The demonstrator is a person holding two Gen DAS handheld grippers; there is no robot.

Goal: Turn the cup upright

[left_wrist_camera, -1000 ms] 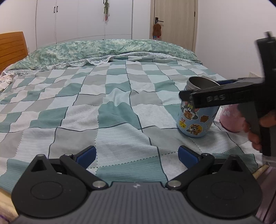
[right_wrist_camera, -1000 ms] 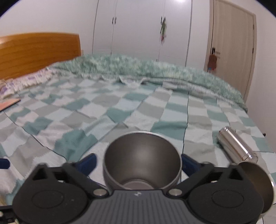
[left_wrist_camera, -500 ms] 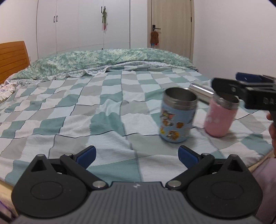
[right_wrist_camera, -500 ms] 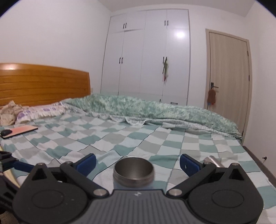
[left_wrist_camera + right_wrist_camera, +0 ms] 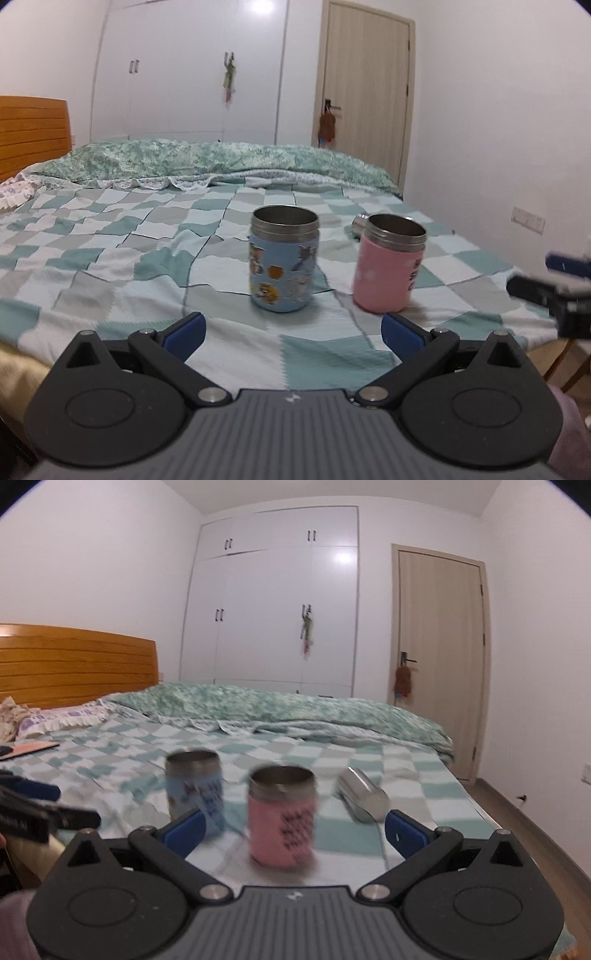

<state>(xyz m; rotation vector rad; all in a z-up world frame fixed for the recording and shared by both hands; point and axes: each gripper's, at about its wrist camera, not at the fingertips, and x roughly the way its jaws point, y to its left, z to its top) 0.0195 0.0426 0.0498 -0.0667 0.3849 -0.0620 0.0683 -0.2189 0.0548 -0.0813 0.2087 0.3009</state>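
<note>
Nearest the left wrist camera, the left gripper [image 5: 291, 328] is spread wide with nothing between its blue pads, held low over the near edge of the checked quilt [image 5: 110, 266]. The right gripper [image 5: 293, 829] is likewise wide and empty, poised at the bed's edge facing the cups. Just beyond them the blue cartoon-print cup [image 5: 283, 258] stands upright on the quilt, steel mouth up, and the pink cup [image 5: 388, 263] stands upright just beside it, the two apart, not touching. Behind the pink cup a bare steel cup [image 5: 364, 799] lies on its side. Farther off are the rumpled green duvet [image 5: 221, 162], the wardrobe and the door. By my reading, two cups are done and the steel one is what remains; the next move calls for the right gripper to reach past the pink cup without knocking it, close across the steel body, and tip it mouth-up.
</note>
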